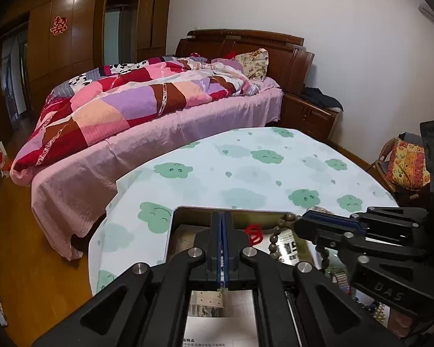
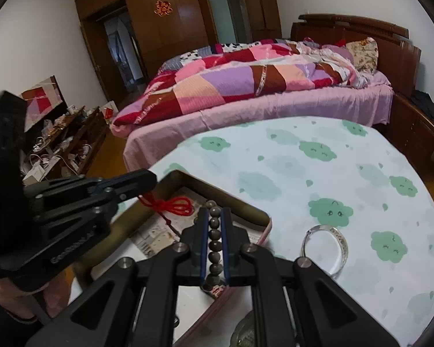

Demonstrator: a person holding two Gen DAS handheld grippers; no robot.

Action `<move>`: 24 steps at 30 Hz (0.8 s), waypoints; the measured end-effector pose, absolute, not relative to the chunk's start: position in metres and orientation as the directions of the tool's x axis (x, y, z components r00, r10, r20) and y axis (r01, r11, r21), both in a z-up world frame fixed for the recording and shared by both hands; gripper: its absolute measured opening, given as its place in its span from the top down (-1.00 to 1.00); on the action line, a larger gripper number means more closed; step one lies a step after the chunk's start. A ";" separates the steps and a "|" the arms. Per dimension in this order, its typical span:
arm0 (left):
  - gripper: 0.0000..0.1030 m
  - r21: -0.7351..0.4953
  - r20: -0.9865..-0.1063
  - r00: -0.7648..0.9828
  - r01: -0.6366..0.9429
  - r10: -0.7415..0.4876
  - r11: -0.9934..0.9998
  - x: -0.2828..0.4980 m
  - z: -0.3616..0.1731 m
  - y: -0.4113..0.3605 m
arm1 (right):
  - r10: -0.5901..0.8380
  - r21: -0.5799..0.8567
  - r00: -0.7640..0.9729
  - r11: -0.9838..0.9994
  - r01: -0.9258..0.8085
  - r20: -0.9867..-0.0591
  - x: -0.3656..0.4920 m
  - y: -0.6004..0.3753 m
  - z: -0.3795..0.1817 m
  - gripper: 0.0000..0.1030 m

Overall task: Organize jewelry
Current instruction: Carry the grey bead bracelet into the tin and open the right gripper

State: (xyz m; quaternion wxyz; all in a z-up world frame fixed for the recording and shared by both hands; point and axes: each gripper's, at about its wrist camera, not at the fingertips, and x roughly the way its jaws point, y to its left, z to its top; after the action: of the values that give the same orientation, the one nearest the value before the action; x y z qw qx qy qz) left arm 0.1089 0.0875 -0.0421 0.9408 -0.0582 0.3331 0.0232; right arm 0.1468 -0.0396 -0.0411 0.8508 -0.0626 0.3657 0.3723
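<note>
Bedroom table (image 2: 318, 156), right tool (image 2: 214, 217) gripping beads (image 2: 215, 234)

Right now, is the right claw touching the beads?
Touching. The right wrist view shows the right claw with the beads lined up between its two blue pads, both pads pressing against them.
</note>
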 end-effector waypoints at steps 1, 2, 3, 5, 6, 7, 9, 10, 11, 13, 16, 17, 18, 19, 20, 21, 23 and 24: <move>1.00 -0.090 -0.633 0.774 -0.083 0.007 0.993 0.110 -0.043 0.087 | 0.583 0.162 0.457 0.717 -0.678 -0.672 0.147 -0.040 -0.043 0.79; 1.00 -0.086 -0.636 0.771 -0.084 0.010 0.993 0.111 -0.045 0.087 | 0.576 0.155 0.458 0.720 -0.676 -0.677 0.148 -0.038 -0.046 0.79; 1.00 -0.085 -0.640 0.769 -0.084 0.011 0.993 0.112 -0.046 0.088 | 0.572 0.152 0.458 0.722 -0.675 -0.680 0.149 -0.038 -0.047 0.79; 1.00 -0.084 -0.648 0.762 -0.086 0.011 0.993 0.114 -0.049 0.088 | 0.564 0.147 0.459 0.726 -0.672 -0.687 0.150 -0.035 -0.050 0.79; 1.00 -0.083 -0.652 0.759 -0.087 0.013 0.993 0.115 -0.051 0.089 | 0.558 0.141 0.461 0.728 -0.671 -0.690 0.150 -0.034 -0.051 0.79; 1.00 -0.082 -0.654 0.756 -0.087 0.012 0.993 0.116 -0.052 0.089 | 0.554 0.137 0.461 0.729 -0.670 -0.693 0.151 -0.033 -0.052 0.79; 1.00 -0.082 -0.656 0.755 -0.085 0.011 0.993 0.117 -0.052 0.089 | 0.549 0.135 0.459 0.731 -0.669 -0.698 0.151 -0.032 -0.053 0.79; 1.00 -0.081 -0.657 0.754 -0.085 0.011 0.993 0.117 -0.052 0.089 | 0.547 0.132 0.460 0.731 -0.669 -0.700 0.151 -0.030 -0.054 0.79; 1.00 -0.081 -0.657 0.753 -0.086 0.011 0.993 0.118 -0.052 0.089 | 0.543 0.127 0.460 0.731 -0.670 -0.703 0.151 -0.029 -0.055 0.79; 1.00 -0.082 -0.660 0.751 -0.089 0.013 0.993 0.118 -0.053 0.090 | 0.538 0.122 0.459 0.732 -0.671 -0.707 0.150 -0.028 -0.056 0.79; 1.00 -0.079 -0.664 0.747 -0.092 0.016 0.993 0.118 -0.054 0.092 | 0.532 0.118 0.458 0.734 -0.669 -0.712 0.151 -0.026 -0.058 0.79; 1.00 -0.079 -0.666 0.746 -0.092 0.016 0.993 0.119 -0.054 0.092 | 0.531 0.118 0.457 0.734 -0.668 -0.713 0.151 -0.026 -0.059 0.79; 1.00 -0.076 -0.669 0.743 -0.092 0.018 0.993 0.119 -0.054 0.092 | 0.530 0.118 0.457 0.735 -0.668 -0.715 0.151 -0.026 -0.060 0.79; 1.00 -0.076 -0.671 0.741 -0.093 0.018 0.993 0.119 -0.055 0.093 | 0.529 0.118 0.456 0.735 -0.667 -0.716 0.151 -0.026 -0.061 0.79; 1.00 -0.077 -0.672 0.740 -0.094 0.018 0.993 0.120 -0.056 0.093 | 0.528 0.118 0.456 0.736 -0.667 -0.716 0.151 -0.026 -0.061 0.79; 1.00 -0.077 -0.673 0.739 -0.096 0.019 0.992 0.120 -0.056 0.093 | 0.527 0.117 0.456 0.736 -0.667 -0.717 0.151 -0.025 -0.062 0.79; 1.00 -0.073 -0.675 0.737 -0.100 0.024 0.992 0.120 -0.057 0.094 | 0.527 0.119 0.453 0.736 -0.666 -0.719 0.151 -0.025 -0.063 0.78; 1.00 -0.074 -0.676 0.737 -0.103 0.026 0.992 0.120 -0.058 0.094 | 0.526 0.120 0.452 0.736 -0.666 -0.720 0.150 -0.025 -0.064 0.78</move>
State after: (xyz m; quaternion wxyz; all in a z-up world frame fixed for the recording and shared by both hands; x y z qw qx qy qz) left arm 0.1197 0.0942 -0.0577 0.9303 -0.0531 0.3613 0.0347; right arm 0.1505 -0.0248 -0.0635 0.8472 -0.0904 0.3876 0.3518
